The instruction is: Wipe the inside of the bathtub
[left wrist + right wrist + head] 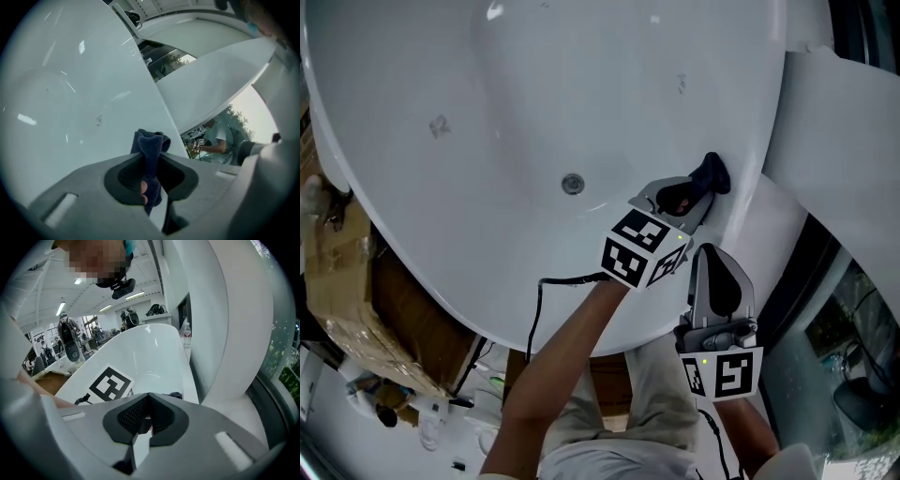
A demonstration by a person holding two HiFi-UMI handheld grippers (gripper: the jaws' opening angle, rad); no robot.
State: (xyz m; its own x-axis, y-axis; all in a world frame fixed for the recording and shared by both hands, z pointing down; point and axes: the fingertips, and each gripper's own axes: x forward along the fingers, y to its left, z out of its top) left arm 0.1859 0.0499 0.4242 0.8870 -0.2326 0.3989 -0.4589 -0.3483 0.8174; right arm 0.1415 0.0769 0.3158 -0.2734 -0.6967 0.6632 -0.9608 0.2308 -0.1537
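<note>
Black square markers [636, 234] on left hand-held gripper [701, 190] clamping navy cloth [712, 172].

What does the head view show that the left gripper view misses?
Only the head view shows the round metal drain in the tub floor, the brown cardboard box beside the tub, and the wearer's bare forearm. Only the left gripper view shows a distant person in a pale shirt, with green trees behind. Both show the glossy white bathtub and the dark blue cloth pinched in the left tool.
</note>
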